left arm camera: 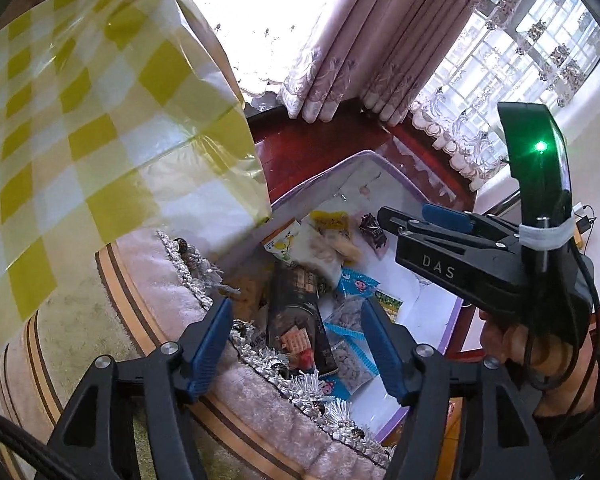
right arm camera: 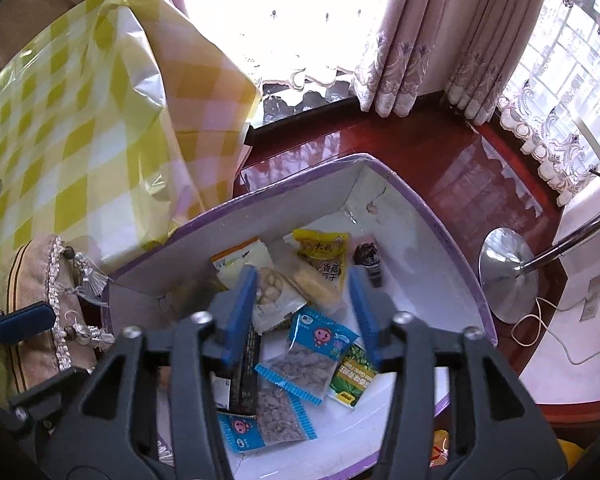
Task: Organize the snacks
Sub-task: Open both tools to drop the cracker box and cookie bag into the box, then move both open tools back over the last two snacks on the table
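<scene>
Snacks lie loose in the purple-rimmed white box [right arm camera: 452, 240] just ahead of and below your right gripper [right arm camera: 304, 312], whose blue jaws are spread with nothing between them above two blue packets [right arm camera: 300, 364] and a green one [right arm camera: 354, 374]. Your left gripper [left arm camera: 296, 344] is likewise released and empty, over a fringed cushion [left arm camera: 236, 396], with a dark wafer pack [left arm camera: 300, 320] beyond its tips.

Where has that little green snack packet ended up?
In the right wrist view the green snack packet lies flat inside the purple-rimmed box, right of the blue-edged nut packets.
</scene>
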Available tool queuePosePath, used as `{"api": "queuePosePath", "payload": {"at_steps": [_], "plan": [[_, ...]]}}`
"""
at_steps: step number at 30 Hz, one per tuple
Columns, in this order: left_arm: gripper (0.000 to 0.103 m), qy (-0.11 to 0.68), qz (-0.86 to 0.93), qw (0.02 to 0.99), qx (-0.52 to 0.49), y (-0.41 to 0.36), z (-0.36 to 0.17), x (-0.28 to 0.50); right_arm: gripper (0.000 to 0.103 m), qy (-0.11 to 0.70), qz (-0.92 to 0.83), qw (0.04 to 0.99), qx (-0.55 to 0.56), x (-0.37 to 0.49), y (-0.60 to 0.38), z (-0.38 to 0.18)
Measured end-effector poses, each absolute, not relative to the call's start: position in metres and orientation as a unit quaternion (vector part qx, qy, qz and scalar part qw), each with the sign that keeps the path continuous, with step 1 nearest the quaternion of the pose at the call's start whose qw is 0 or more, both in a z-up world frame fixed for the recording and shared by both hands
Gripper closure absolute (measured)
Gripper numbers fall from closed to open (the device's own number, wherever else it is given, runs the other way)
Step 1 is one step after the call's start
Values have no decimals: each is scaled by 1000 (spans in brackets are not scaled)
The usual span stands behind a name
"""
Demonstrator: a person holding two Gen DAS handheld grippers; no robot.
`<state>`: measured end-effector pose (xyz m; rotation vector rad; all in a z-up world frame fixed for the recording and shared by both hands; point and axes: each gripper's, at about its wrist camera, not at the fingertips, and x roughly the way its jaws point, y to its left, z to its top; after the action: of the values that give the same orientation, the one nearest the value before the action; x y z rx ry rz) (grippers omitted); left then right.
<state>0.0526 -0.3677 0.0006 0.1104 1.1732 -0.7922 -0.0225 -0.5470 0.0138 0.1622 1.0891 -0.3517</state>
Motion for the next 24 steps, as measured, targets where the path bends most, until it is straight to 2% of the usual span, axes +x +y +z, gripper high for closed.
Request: {"api": "queuePosePath", "payload": {"at_steps": [17,24], "plan": [[36,515,-339,787,10,-320,19,68,33,511,-120,849,63,-9,-507,23],[36,509,-274,815,-33,-256,22,94,33,509,-80,855,56,8,-463,29]]}}
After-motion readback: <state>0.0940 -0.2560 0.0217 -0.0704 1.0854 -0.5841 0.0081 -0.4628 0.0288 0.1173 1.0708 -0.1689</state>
